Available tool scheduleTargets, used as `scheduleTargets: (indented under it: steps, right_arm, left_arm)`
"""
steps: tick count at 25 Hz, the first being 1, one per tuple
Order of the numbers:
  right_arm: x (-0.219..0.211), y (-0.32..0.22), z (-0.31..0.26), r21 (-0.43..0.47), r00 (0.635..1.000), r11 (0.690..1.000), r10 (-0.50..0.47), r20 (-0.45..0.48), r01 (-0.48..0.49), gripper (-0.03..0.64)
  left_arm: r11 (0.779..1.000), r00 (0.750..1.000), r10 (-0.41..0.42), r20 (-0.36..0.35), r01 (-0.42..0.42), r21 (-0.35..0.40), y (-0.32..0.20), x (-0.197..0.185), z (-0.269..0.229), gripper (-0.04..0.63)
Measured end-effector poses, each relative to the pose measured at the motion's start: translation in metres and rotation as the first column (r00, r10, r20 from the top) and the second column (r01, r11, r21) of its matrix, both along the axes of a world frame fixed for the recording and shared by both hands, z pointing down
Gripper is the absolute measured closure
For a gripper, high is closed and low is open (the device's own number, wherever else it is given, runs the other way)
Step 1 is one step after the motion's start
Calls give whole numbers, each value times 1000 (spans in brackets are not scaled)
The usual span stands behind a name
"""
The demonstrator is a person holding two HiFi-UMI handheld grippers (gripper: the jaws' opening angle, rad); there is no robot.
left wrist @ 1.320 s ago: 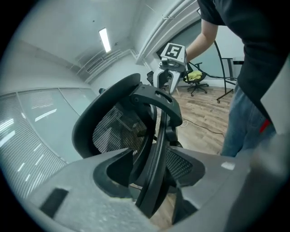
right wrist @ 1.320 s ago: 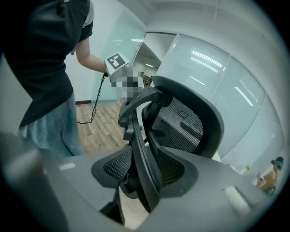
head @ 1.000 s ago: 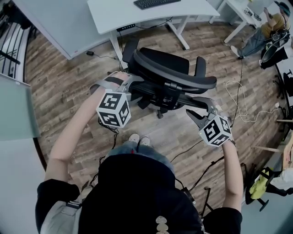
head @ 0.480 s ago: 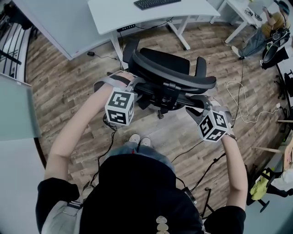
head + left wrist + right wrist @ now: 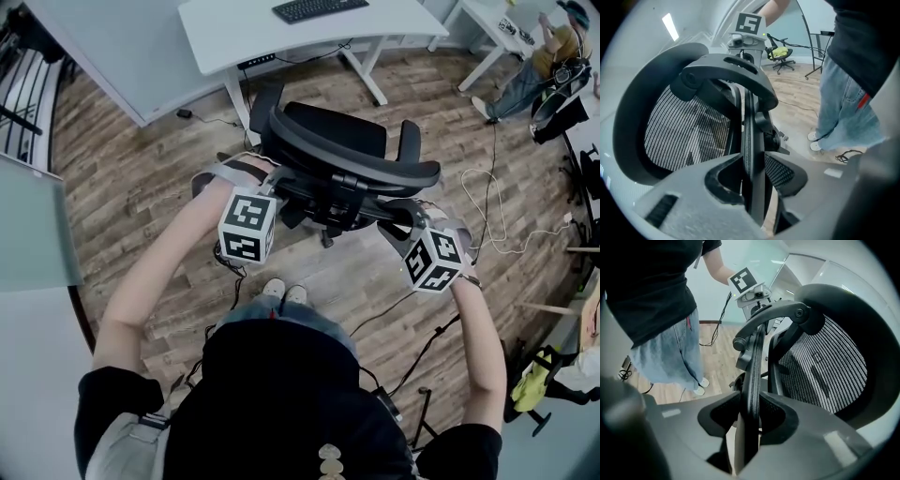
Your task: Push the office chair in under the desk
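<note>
The black mesh office chair (image 5: 347,141) stands on the wood floor just in front of the white desk (image 5: 281,33), with its backrest toward me. My left gripper (image 5: 270,186) is at the backrest's left side and my right gripper (image 5: 401,214) at its right side. In the left gripper view the backrest's thin rim (image 5: 753,140) runs between the jaws of the left gripper (image 5: 752,187), which are closing and touch it on both sides. In the right gripper view the rim (image 5: 752,376) likewise sits pinched in the closing right gripper (image 5: 749,423).
A keyboard (image 5: 319,7) lies on the desk. Cables (image 5: 497,220) trail over the floor at the right. A seated person (image 5: 539,61) is by another desk (image 5: 492,23) at the far right. A white panel (image 5: 103,47) stands at the left. My shoes (image 5: 281,289) are behind the chair.
Both grippers have moved forward onto the backrest's sides and their jaws have narrowed around its rim. The chair has shifted slightly toward the desk.
</note>
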State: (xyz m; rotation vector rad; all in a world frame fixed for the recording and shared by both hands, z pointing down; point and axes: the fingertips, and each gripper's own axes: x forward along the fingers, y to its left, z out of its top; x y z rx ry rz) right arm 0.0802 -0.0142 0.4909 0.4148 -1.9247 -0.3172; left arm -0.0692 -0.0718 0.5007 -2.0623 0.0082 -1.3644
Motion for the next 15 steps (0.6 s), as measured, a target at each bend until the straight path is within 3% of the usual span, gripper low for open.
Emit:
scheduleTargets:
  steps: [15]
  right_arm:
    - [4, -5, 1, -60, 997, 998, -25, 78, 29, 492]
  left_arm:
    - [992, 996, -92, 2, 92, -82, -5, 5, 3, 460]
